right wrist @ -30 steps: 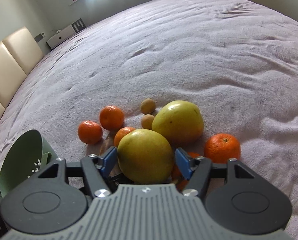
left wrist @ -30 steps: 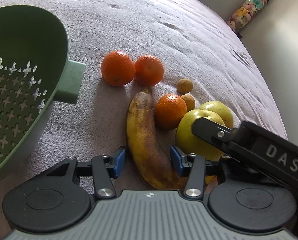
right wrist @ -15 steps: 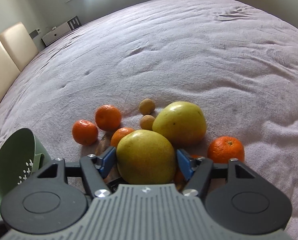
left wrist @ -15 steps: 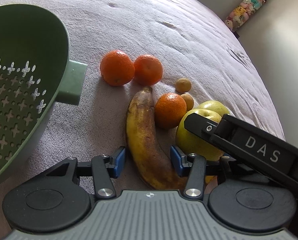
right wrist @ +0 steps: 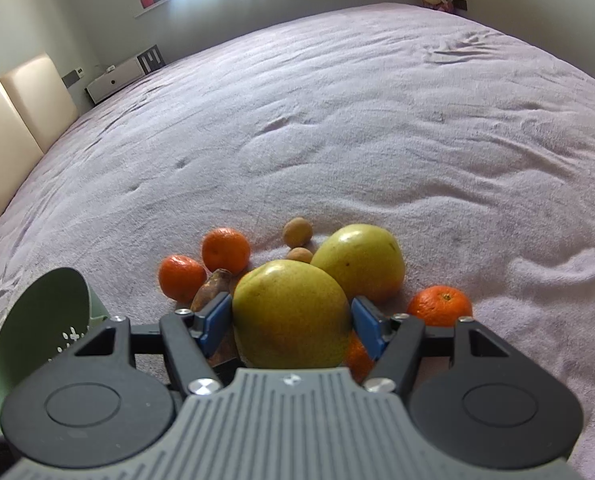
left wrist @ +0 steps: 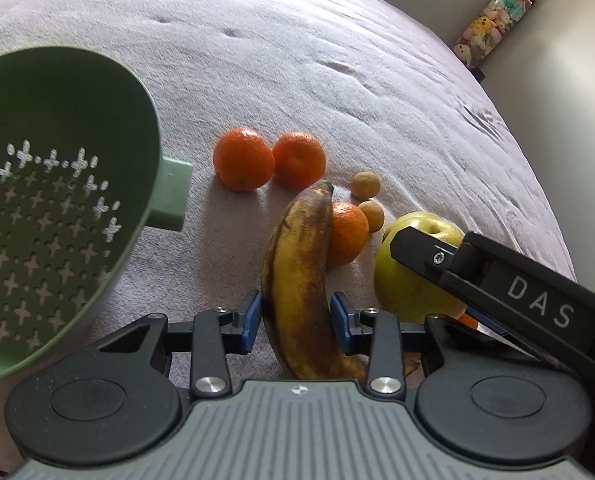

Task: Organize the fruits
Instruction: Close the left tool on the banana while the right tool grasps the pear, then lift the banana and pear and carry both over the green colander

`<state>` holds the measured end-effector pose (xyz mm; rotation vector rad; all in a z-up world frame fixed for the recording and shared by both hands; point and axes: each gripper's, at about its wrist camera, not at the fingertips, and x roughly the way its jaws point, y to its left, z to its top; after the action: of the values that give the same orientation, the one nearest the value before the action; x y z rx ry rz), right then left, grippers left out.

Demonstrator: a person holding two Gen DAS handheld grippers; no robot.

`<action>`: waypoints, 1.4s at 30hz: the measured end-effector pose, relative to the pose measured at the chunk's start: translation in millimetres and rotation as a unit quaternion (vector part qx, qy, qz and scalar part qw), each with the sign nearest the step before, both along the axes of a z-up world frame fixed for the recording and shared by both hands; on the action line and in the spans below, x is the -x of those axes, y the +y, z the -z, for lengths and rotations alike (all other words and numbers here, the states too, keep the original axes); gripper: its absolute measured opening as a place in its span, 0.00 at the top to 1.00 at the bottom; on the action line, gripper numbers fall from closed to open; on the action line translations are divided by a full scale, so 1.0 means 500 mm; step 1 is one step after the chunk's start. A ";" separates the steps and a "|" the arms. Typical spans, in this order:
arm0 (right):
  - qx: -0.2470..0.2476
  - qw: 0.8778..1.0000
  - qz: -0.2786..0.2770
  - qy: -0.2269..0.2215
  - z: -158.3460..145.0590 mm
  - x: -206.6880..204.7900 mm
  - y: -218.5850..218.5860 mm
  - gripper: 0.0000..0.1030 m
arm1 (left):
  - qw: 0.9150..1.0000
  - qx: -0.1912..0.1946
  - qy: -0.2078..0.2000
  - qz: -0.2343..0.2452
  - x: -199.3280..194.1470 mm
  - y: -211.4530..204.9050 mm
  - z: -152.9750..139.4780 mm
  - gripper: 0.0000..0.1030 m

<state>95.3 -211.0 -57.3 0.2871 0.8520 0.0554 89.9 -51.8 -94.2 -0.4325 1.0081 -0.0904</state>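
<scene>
The fruits lie together on a bed covered with a pale lilac blanket. The left gripper is around the lower part of an overripe banana; its jaws are closing, and the blue pads already touch the peel on both sides. The banana's dark tip leans against a mandarin. The right gripper is clamped on a big yellow-green apple, with one pad on each side of it. A second apple sits just behind, touching the first one. Two more mandarins lie side by side farther from the grippers, and two small brownish round fruits are near them; I cannot tell what kind they are. Another mandarin lies alone, right of the apples. A green colander stands tilted at the left, apart from the fruits, and nothing shows inside it.
</scene>
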 end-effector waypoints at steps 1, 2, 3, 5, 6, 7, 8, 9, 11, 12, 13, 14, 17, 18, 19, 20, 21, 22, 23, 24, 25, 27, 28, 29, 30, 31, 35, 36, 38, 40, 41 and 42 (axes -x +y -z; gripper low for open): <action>-0.001 1.000 0.000 -0.002 -0.003 0.002 0.000 0.39 | 1.000 -0.003 -0.004 0.001 0.005 0.000 -0.005 0.61; -0.002 1.000 -0.001 -0.004 -0.007 0.005 0.000 0.39 | 1.000 -0.006 -0.007 0.001 0.009 0.001 -0.011 0.61; -0.003 1.000 -0.002 -0.007 -0.011 0.007 0.000 0.39 | 1.000 -0.009 -0.009 0.001 0.013 0.001 -0.016 0.62; -0.005 1.000 -0.003 -0.013 -0.021 0.013 0.000 0.39 | 1.000 -0.016 -0.014 0.001 0.022 0.004 -0.027 0.62; -0.006 1.000 -0.003 -0.017 -0.026 0.016 0.000 0.39 | 1.000 -0.018 -0.016 0.001 0.026 0.005 -0.033 0.63; -0.006 1.000 -0.003 -0.021 -0.032 0.019 -0.001 0.39 | 1.000 -0.020 -0.017 0.001 0.030 0.007 -0.038 0.63; -0.006 1.000 -0.003 -0.025 -0.037 0.022 -0.001 0.39 | 1.000 -0.021 -0.018 0.001 0.034 0.008 -0.045 0.63; -0.007 1.000 -0.003 -0.028 -0.043 0.026 -0.002 0.39 | 1.000 -0.021 -0.020 0.000 0.038 0.011 -0.050 0.63; -0.010 0.999 -0.004 -0.035 -0.053 0.031 -0.003 0.39 | 0.999 -0.023 -0.024 -0.001 0.047 0.013 -0.062 0.63; -0.011 0.999 -0.004 -0.037 -0.058 0.035 -0.004 0.39 | 0.999 -0.026 -0.028 -0.001 0.052 0.014 -0.068 0.63; -0.012 0.999 -0.004 -0.041 -0.064 0.038 -0.004 0.39 | 0.999 -0.029 -0.032 0.000 0.057 0.015 -0.076 0.63; -0.014 0.999 -0.004 -0.044 -0.069 0.041 -0.004 0.39 | 0.999 -0.031 -0.036 0.000 0.062 0.016 -0.084 0.63; -0.018 0.998 -0.006 -0.055 -0.086 0.052 -0.004 0.39 | 0.998 -0.032 -0.048 0.000 0.075 0.023 -0.107 0.63; -0.020 0.998 -0.006 -0.059 -0.093 0.057 -0.003 0.39 | 0.998 -0.032 -0.052 0.000 0.080 0.026 -0.114 0.63; -0.022 0.998 -0.007 -0.063 -0.099 0.059 -0.002 0.39 | 0.998 -0.030 -0.055 -0.001 0.084 0.030 -0.122 0.63; -0.024 0.997 -0.008 -0.066 -0.104 0.062 -0.002 0.39 | 0.998 -0.029 -0.058 -0.002 0.088 0.033 -0.129 0.63; -0.027 0.997 -0.008 -0.069 -0.109 0.065 -0.001 0.39 | 0.998 -0.026 -0.059 -0.004 0.092 0.038 -0.136 0.63; -0.030 0.997 -0.009 -0.072 -0.115 0.068 0.000 0.39 | 0.998 -0.021 -0.060 -0.006 0.095 0.043 -0.144 0.63; -0.034 0.997 -0.010 -0.075 -0.120 0.071 0.001 0.39 | 0.998 -0.016 -0.062 -0.007 0.099 0.049 -0.151 0.63; -0.036 0.996 -0.011 -0.078 -0.126 0.074 0.002 0.39 | 0.998 -0.012 -0.065 -0.009 0.101 0.057 -0.159 0.63; -0.039 0.996 -0.012 -0.081 -0.131 0.078 0.005 0.39 | 0.998 -0.011 -0.068 -0.011 0.105 0.064 -0.168 0.63; -0.042 0.995 -0.015 -0.088 -0.143 0.083 0.010 0.39 | 0.997 -0.011 -0.076 -0.015 0.112 0.078 -0.185 0.63; -0.043 0.995 -0.017 -0.091 -0.149 0.086 0.014 0.39 | 0.997 -0.011 -0.080 -0.016 0.115 0.086 -0.194 0.63; -0.045 0.994 -0.020 -0.094 -0.155 0.089 0.019 0.39 | 0.996 -0.011 -0.082 -0.017 0.117 0.095 -0.202 0.63; -0.047 0.994 -0.023 -0.098 -0.161 0.091 0.025 0.39 | 0.996 -0.009 -0.083 -0.016 0.119 0.105 -0.209 0.63; -0.049 0.993 -0.026 -0.101 -0.167 0.093 0.031 0.39 | 0.996 -0.006 -0.082 -0.016 0.120 0.116 -0.215 0.63; -0.060 0.991 -0.043 -0.110 -0.186 0.098 0.059 0.39 | 0.996 -0.004 -0.081 -0.024 0.121 0.169 -0.236 0.63; -0.065 0.990 -0.049 -0.111 -0.191 0.099 0.066 0.39 | 0.996 -0.008 -0.082 -0.028 0.121 0.184 -0.241 0.63; -0.075 0.989 -0.061 -0.116 -0.198 0.098 0.083 0.39 | 0.996 -0.019 -0.084 -0.035 0.120 0.211 -0.250 0.63; -0.081 0.986 -0.076 -0.121 -0.205 0.097 0.106 0.39 | 0.995 -0.025 -0.085 -0.045 0.120 0.239 -0.255 0.63; -0.086 0.985 -0.084 -0.121 -0.206 0.096 0.118 0.39 | 0.995 -0.026 -0.084 -0.050 0.119 0.252 -0.256 0.63; -0.092 0.984 -0.091 -0.120 -0.205 0.094 0.129 0.39 | 0.995 -0.026 -0.082 -0.055 0.118 0.264 -0.257 0.63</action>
<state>48.2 -146.5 45.4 0.3675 0.6320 0.3337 31.1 80.1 34.1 -0.4262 0.8207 -0.0002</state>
